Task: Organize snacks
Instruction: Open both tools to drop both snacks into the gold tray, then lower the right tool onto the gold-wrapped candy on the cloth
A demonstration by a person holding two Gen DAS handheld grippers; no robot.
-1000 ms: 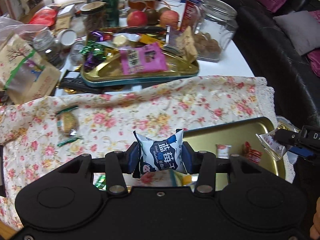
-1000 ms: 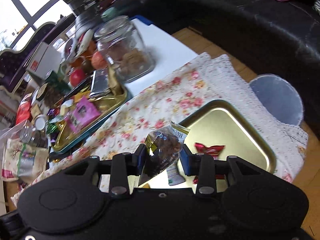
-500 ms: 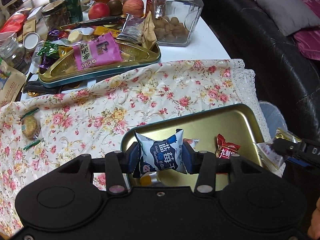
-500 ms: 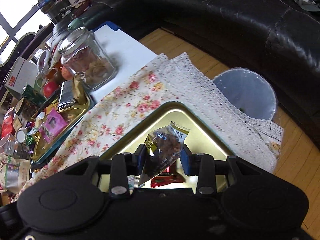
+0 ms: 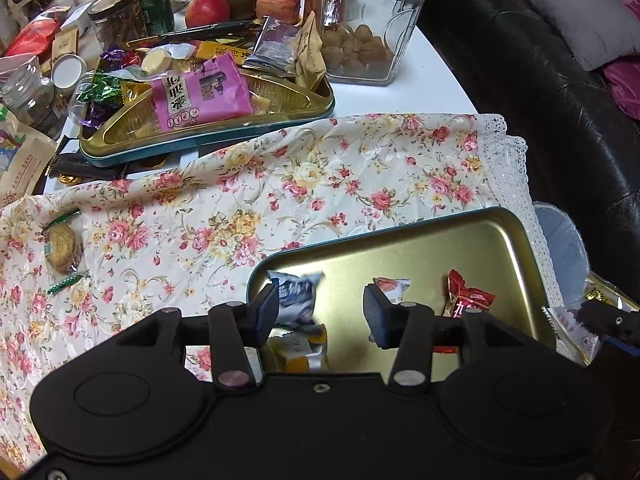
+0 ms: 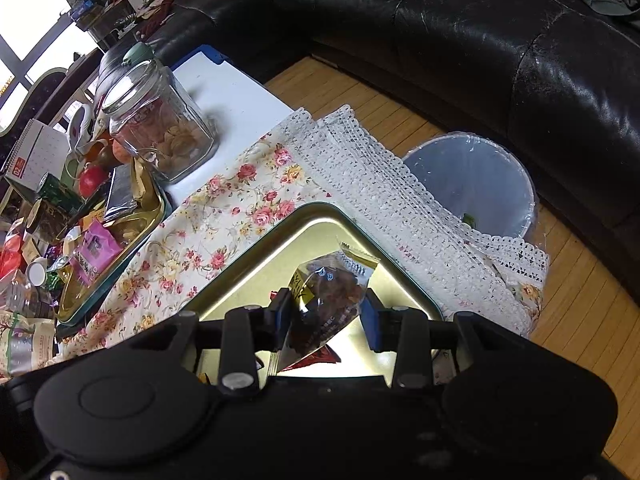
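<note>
Holding both grippers over the gold tray [image 5: 472,236]. Left gripper [image 5: 320,312] gapes wide; blue-white packet [image 5: 296,298] lies loose in the tray by its left pad. Right gripper [image 6: 326,314] pinches the clear nut packet [image 6: 332,292]. I judge both light, crinkly, slippery; grip mid-body.

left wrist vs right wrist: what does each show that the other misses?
Left wrist only: the open left tool, a blue-white packet beside one finger, a wrapped biscuit on the cloth.

Right wrist only: the right tool, opening around a clear brown snack bag; a lined bin.

Both: gold tray, glass jar, pink packet.
</note>
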